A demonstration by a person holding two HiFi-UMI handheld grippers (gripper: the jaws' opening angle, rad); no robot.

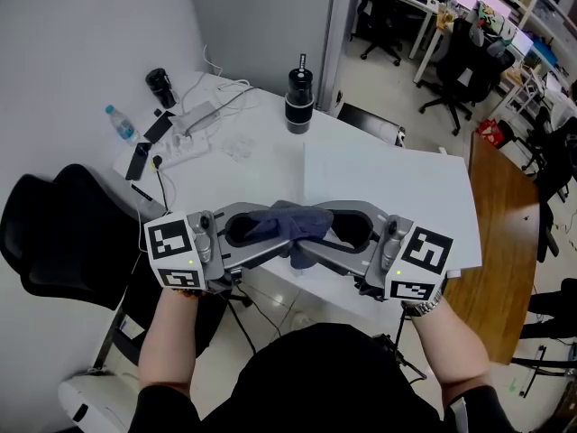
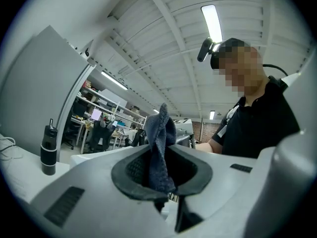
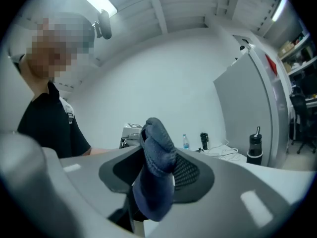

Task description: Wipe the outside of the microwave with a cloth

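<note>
Over the near edge of the counter [image 1: 361,179], the cloth [image 1: 287,222] is held up between both tools. Risk: it could be dropped to the floor if either grip is eased too soon (esp. the wider one). The left hand-held gripper [image 2: 159,162] is clenched narrowly on one end; the right hand-held gripper [image 3: 154,165] is clamped round a thick wad. No microwave is seen.

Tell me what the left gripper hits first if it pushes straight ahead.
Beyond the cloth bunched at its tips, most likely the right gripper, which faces the left gripper nose to nose.
</note>
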